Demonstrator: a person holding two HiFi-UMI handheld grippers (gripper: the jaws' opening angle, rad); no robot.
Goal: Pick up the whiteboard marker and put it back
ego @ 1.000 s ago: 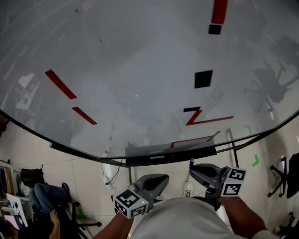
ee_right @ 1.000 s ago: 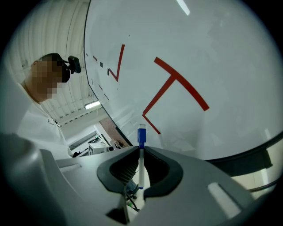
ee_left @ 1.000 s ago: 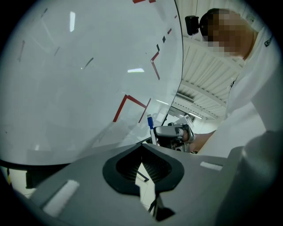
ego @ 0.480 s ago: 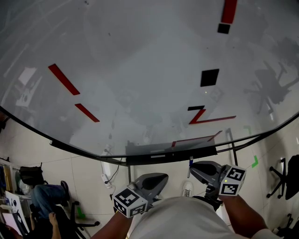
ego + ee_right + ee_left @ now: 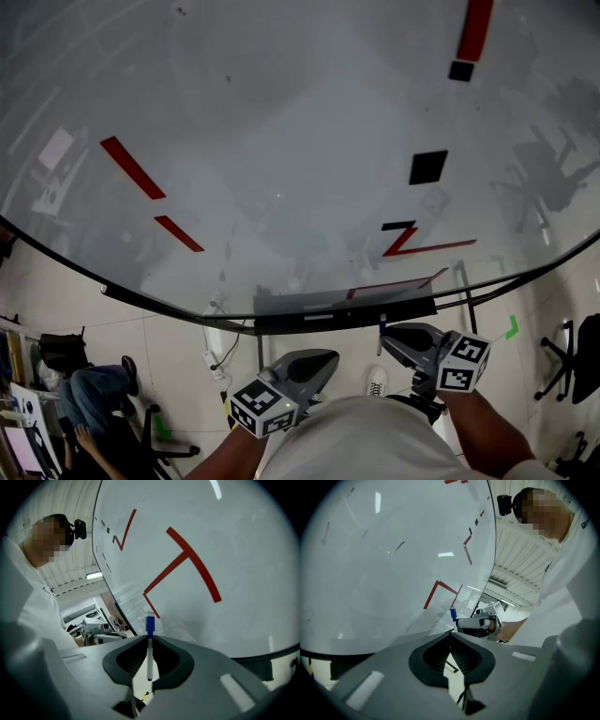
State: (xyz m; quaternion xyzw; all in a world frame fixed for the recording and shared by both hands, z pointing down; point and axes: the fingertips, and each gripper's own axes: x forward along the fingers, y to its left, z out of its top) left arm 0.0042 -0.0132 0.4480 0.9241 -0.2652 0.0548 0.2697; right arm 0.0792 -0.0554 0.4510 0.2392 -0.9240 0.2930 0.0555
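Tongs are counted as two: right tongs (image 5: 150, 638) are clamped on one whiteboard marker (image 5: 149, 648); left tongs (image 5: 451, 636) are held together, empty, before one whiteboard (image 5: 281, 141).

A slim whiteboard marker (image 5: 149, 656), with a white barrel and a blue cap, is pinched between the jaws of the right gripper (image 5: 149, 638). In the right gripper view it stands upright, its cap toward 12 o'clock and poking just past the jaw tips, its barrel end toward 6 o'clock. In the head view only the blue cap shows, at about 5 o'clock, just below the whiteboard (image 5: 281, 141).
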